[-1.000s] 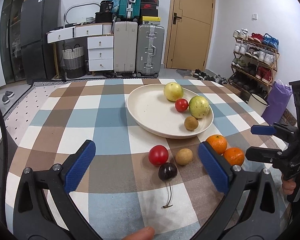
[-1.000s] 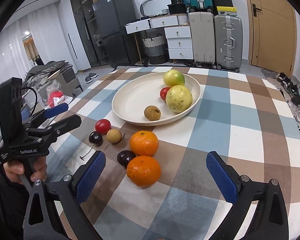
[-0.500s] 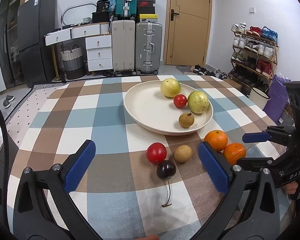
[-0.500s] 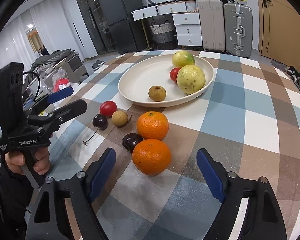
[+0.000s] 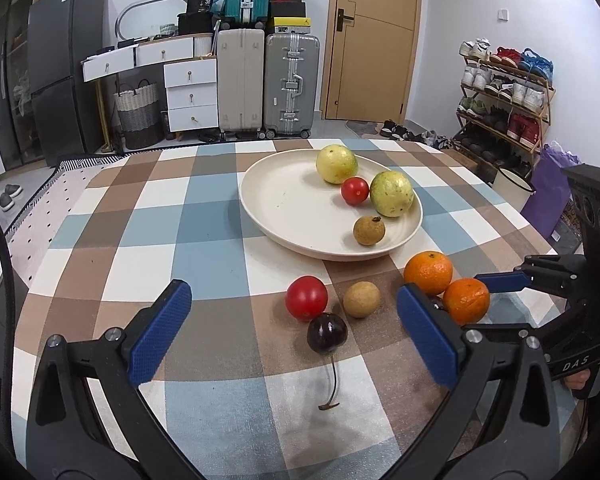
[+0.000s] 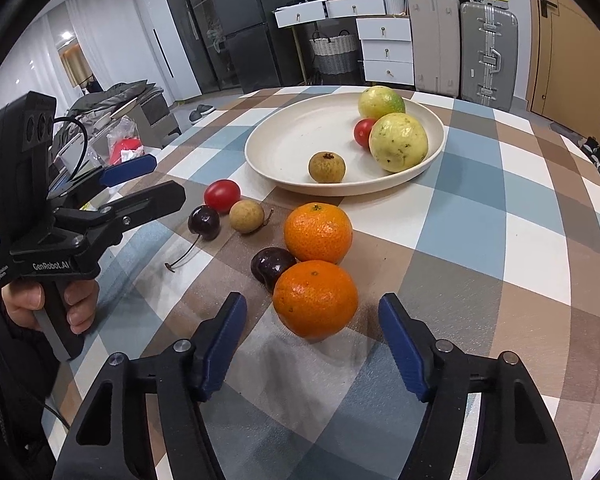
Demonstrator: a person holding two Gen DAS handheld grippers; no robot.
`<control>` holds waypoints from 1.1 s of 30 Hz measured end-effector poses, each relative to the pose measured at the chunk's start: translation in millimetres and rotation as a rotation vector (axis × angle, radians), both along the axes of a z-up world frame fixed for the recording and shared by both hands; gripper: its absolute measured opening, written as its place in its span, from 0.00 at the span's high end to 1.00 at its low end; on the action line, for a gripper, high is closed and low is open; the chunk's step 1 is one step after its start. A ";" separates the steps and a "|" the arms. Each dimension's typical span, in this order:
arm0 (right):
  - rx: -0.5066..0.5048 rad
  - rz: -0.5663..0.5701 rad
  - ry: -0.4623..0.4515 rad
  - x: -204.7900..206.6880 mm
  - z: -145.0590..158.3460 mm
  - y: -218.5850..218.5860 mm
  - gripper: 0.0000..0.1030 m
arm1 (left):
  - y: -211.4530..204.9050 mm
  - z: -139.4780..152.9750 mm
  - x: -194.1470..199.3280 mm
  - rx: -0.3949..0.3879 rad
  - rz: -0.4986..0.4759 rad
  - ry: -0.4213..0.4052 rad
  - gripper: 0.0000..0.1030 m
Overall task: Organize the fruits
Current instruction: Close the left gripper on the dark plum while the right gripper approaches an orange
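Observation:
A cream plate (image 5: 284, 204) (image 6: 292, 140) holds two yellow-green fruits, a small tomato (image 5: 355, 191) and a brown longan (image 5: 369, 231). On the checked cloth lie a red tomato (image 5: 306, 297), a dark cherry (image 5: 327, 333), a longan (image 5: 361, 299), two oranges and a second cherry (image 6: 272, 266). My right gripper (image 6: 312, 340) is open, its fingers on either side of the near orange (image 6: 315, 298), not touching. The far orange (image 6: 318, 233) lies behind it. My left gripper (image 5: 292, 332) is open and empty, low over the cherry and tomato.
The table's edges fall away left and right. Suitcases (image 5: 266, 84), white drawers (image 5: 190, 92) and a door stand beyond the far edge. A shoe rack (image 5: 504, 96) is at the right. A cluttered chair (image 6: 112, 112) is to the left of the table.
My right gripper moved forward and narrowed around the near orange. My left gripper stayed open and shifted only slightly.

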State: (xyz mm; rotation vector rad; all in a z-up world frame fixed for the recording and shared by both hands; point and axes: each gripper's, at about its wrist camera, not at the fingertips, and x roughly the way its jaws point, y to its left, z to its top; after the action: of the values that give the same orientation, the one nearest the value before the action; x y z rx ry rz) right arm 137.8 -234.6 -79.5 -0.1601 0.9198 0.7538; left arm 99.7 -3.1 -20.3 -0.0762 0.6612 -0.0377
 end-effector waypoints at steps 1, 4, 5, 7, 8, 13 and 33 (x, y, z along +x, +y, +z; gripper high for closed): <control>0.000 0.001 0.001 -0.4 0.2 -0.2 0.33 | 0.4 -2.0 1.2 -0.004 -0.008 0.017 0.01; 0.001 0.001 0.002 -0.4 0.1 0.0 0.36 | -0.5 -8.3 5.7 -0.003 -0.021 0.067 0.01; 0.002 0.002 0.003 -0.5 0.0 -0.1 0.38 | -2.0 -9.1 6.1 -0.002 -0.027 0.073 0.01; 0.003 0.000 0.004 -0.4 -0.2 -0.7 0.39 | -4.6 -9.8 5.8 0.004 -0.042 0.075 0.01; 0.004 -0.001 0.004 -0.2 -0.3 -0.9 0.39 | -5.4 -10.2 5.6 0.003 -0.052 0.075 0.01; 0.006 0.001 0.007 0.3 -0.7 -0.8 0.40 | -11.9 -15.5 8.3 0.004 -0.091 0.114 0.07; -0.002 -0.003 0.004 -0.2 -1.2 0.6 0.51 | -6.9 -34.3 21.6 -0.105 -0.131 0.225 0.56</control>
State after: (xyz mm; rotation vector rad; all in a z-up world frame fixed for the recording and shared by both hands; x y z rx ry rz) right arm 137.6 -234.0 -80.7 -0.1588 0.9246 0.7513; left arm 121.3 -10.0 -54.6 -0.1400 0.8889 -0.1923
